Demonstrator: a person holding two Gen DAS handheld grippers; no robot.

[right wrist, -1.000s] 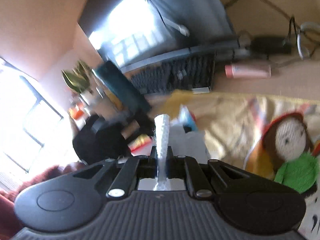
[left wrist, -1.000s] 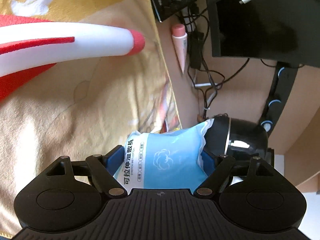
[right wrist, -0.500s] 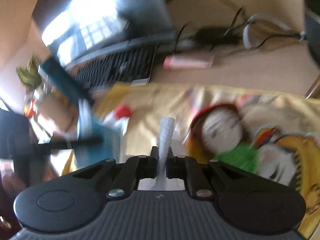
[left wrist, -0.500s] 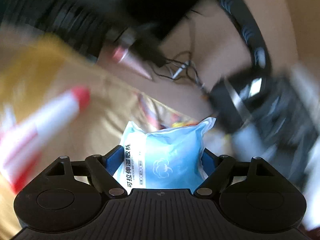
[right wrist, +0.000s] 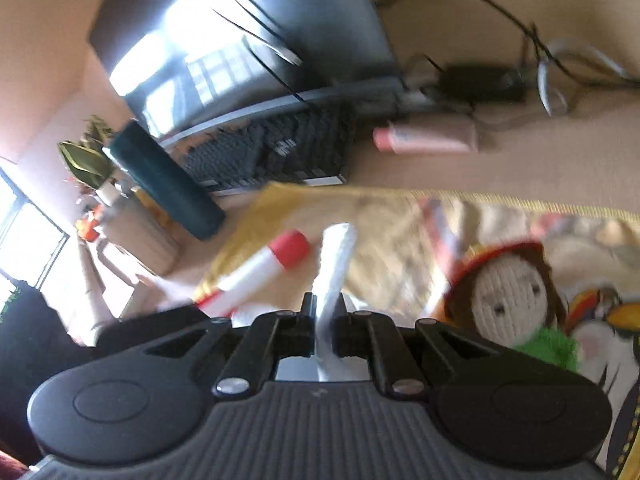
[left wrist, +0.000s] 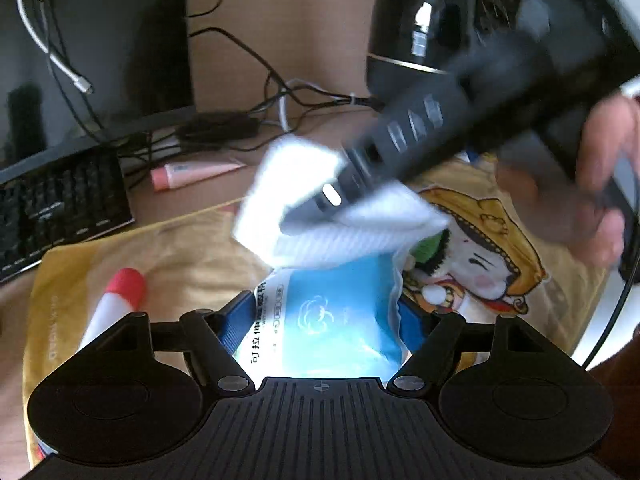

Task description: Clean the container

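Observation:
My left gripper (left wrist: 326, 314) is shut on a blue wet-wipe pack (left wrist: 328, 312), held over a yellow cartoon cloth (left wrist: 192, 248). Just above the pack, in the left wrist view, my right gripper (left wrist: 320, 200) holds a white wipe (left wrist: 328, 216), with a hand (left wrist: 600, 196) on its handle. In the right wrist view that gripper (right wrist: 326, 312) is shut on the wipe (right wrist: 334, 264), seen edge-on. A white container with a red rim (left wrist: 116, 300) lies on the cloth at the left; it shows again as the white container (right wrist: 256, 276) in the right wrist view.
A black keyboard (left wrist: 56, 204), a monitor (left wrist: 96, 40), a pink tube (left wrist: 192, 170), tangled cables (left wrist: 280, 96) and a black round device (left wrist: 420, 28) crowd the desk behind the cloth. A dark green cylinder (right wrist: 168, 184) lies at the left in the right wrist view.
Both grippers swung round fast. The right gripper with the wipe has come in over the pack in my left gripper, and the white and red container now lies low at the left.

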